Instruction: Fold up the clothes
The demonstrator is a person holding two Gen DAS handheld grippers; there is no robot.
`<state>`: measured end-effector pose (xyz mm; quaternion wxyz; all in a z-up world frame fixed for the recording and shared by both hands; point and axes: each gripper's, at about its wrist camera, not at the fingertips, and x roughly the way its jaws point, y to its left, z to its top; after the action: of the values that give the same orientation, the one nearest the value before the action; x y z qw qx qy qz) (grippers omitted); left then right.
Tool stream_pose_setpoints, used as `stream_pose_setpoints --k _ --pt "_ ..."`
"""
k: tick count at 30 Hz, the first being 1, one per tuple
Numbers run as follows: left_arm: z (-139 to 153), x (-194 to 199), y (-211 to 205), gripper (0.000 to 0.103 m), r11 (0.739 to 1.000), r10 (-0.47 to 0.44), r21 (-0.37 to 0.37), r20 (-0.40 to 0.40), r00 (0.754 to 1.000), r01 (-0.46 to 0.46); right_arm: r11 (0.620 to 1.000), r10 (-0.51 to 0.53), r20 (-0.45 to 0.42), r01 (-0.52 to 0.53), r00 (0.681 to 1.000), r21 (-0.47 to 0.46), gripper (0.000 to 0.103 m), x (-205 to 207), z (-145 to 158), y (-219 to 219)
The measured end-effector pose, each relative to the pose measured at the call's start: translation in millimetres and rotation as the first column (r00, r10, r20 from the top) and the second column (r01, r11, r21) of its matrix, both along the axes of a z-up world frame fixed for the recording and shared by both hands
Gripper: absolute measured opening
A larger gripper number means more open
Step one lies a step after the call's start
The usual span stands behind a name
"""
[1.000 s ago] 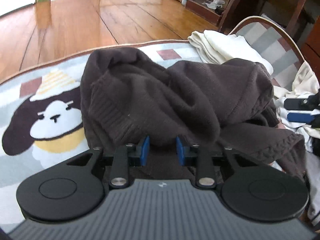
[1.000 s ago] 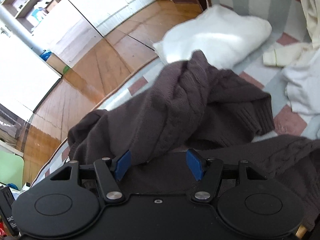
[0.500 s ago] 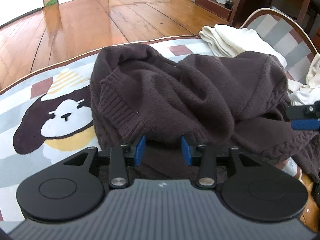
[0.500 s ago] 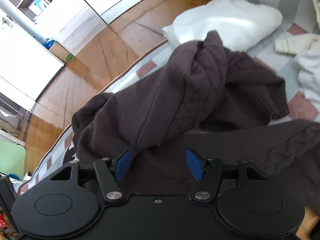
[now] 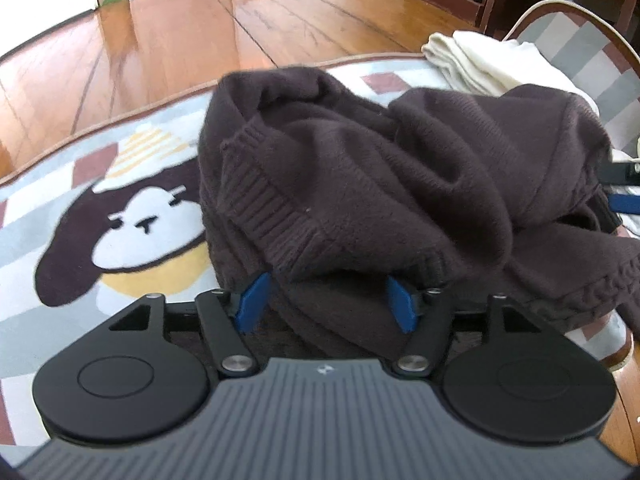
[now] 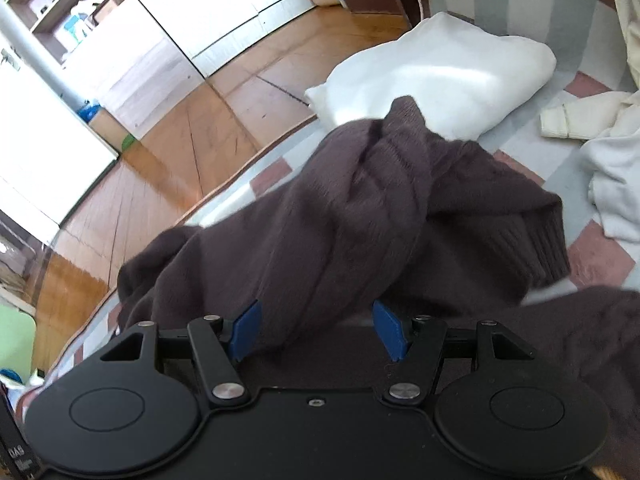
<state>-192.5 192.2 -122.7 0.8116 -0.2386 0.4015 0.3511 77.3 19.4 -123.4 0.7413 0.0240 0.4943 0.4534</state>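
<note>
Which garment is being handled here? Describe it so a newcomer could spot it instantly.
Start from the patterned rug with the cartoon dog on the wooden floor. In its middle lies a crumpled dark brown knit sweater, bunched right in front of both open grippers. It is the only dark garment, with ribbed cuffs, while the folded clothes behind it are white or cream.

A dark brown knitted sweater (image 5: 360, 184) lies crumpled in a loose heap on the rug, its folds bunched up high. A ribbed cuff or hem (image 5: 264, 208) faces the left wrist view. In the right wrist view, a sleeve (image 6: 360, 200) drapes across the body, its ribbed end (image 6: 536, 236) lying flat.
</note>
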Motion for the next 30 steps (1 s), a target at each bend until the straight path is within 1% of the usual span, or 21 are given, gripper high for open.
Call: stream_pose_setpoints --k 1,3,4,5,6,7,8,9,10,11,12,13,14,17,19,20,22,24,26,28,30 --pt "-3.1 1.0 2.7 0.07 1.0 -0.003 -0.011 0.001 1.0 0.003 1.0 -0.004 -0.005 0.004 1.0 0.01 0.067 5.2 -1.3 0.9" --pt "-10.4 5.1 8.5 0.079 0.999 -0.016 -0.03 0.002 1.0 0.016 1.0 -0.001 -0.004 0.001 1.0 0.027 0.069 13.7 -1.7 4.9" --pt "-15.0 8.9 11.4 0.079 0.999 -0.032 -0.034 0.0 0.999 0.032 0.999 0.004 -0.002 -0.004 1.0 0.037 0.07 17.3 -1.4 7.4" --pt "-19.6 12.7 14.1 0.074 0.998 -0.049 -0.038 -0.002 0.999 0.049 0.999 0.006 0.002 -0.007 1.0 0.047 0.077 20.5 -1.2 10.2" --pt "-21.7 18.3 13.3 0.035 0.997 -0.072 -0.004 -0.036 0.997 0.072 0.998 0.005 0.006 -0.005 1.0 0.055 0.085 23.5 -1.2 13.1" --pt "-23.1 24.3 11.6 0.014 0.994 -0.095 0.04 -0.08 0.992 0.099 0.998 0.005 0.007 -0.005 1.0 0.065 0.087 25.2 -2.3 16.5" --pt "-24.6 30.3 9.8 0.011 0.988 -0.116 0.082 -0.125 0.985 0.127 0.997 0.005 0.006 -0.006 1.0 0.076 0.087 26.0 -4.3 20.3" --pt "-22.0 34.3 3.8 0.009 0.977 -0.13 0.148 -0.163 0.978 0.155 0.997 0.015 0.005 -0.015 1.0 0.077 0.087 27.7 -7.9 24.7" --pt "-18.3 37.5 -3.5 0.009 0.958 -0.14 0.218 -0.2 0.97 0.184 0.997 0.031 0.004 -0.031 1.0 0.069 0.087 30.2 -12.6 29.6" --pt "-14.9 39.4 -9.7 0.009 0.939 -0.13 0.282 -0.243 0.961 0.198 0.997 0.048 0.003 -0.048 0.999 0.06 0.082 32.7 -17.3 34.5" --pt "-11.6 39.0 -13.1 0.008 0.922 -0.102 0.334 -0.276 0.956 0.195 0.997 0.062 0.019 -0.063 0.998 0.052 0.056 33.2 -20.6 37.9" --pt "-7.9 35.4 -11.4 0.008 0.913 -0.062 0.371 -0.288 0.956 0.171 0.996 0.08 0.063 -0.082 0.995 0.028 0.038 30.8 -21.6 40.6" --pt "-4.1 30.9 -8.4 0.007 0.904 -0.019 0.404 -0.293 0.956 0.142 0.994 0.108 0.116 -0.108 0.987 -0.001 0.016 26.7 -20.7 43.2" --pt "11.6 5.0 12.5 0.007 0.894 0.076 0.445 -0.241 0.968 0.041 0.991 0.133 0.285 -0.129 0.949 -0.032 0.013 3.0 -1.6 44.9" --pt "23.9 -16.5 29.5 0.007 0.871 0.152 0.491 -0.216 0.964 -0.027 0.99 0.14 0.4 -0.137 0.906 -0.035 0.012 -17.0 19.8 49.7" --pt "30.9 -28.1 38.3 0.007 0.855 0.192 0.514 -0.2 0.961 -0.064 0.988 0.146 0.447 -0.154 0.882 -0.019 0.012 -26.1 34.0 53.2" --pt "50.2 -53.9 55.4 0.007 0.812 0.262 0.568 -0.15 0.953 -0.133 0.982 0.152 0.517 -0.188 0.842 0.019 0.011 -39.8 63.3 61.2" --pt "79.5 -78.6 67.9 0.007 0.738 0.333 0.647 -0.103 0.937 -0.191 0.976 0.145 0.563 -0.212 0.814 0.056 0.01 -49.1 95.1 72.9" --pt "110.0 -104.7 83.4 0.007 0.691 0.383 0.677 -0.045 0.923 -0.254 0.969 0.13 0.601 -0.231 0.789 0.094 0.01 -56.4 126.2 85.3" --pt "135.9 -133.2 104.0 0.007 0.671 0.419 0.675 -0.004 0.908 -0.307 0.958 0.121 0.643 -0.26 0.757 0.125 0.009 -67.5 154.7 98.4" --pt "156.0 -159.1 123.8 0.007 0.654 0.452 0.673 0.018 0.892 -0.345 0.943 0.112 0.687 -0.294 0.718 0.154 0.009 -80.5 179.5 108.7"
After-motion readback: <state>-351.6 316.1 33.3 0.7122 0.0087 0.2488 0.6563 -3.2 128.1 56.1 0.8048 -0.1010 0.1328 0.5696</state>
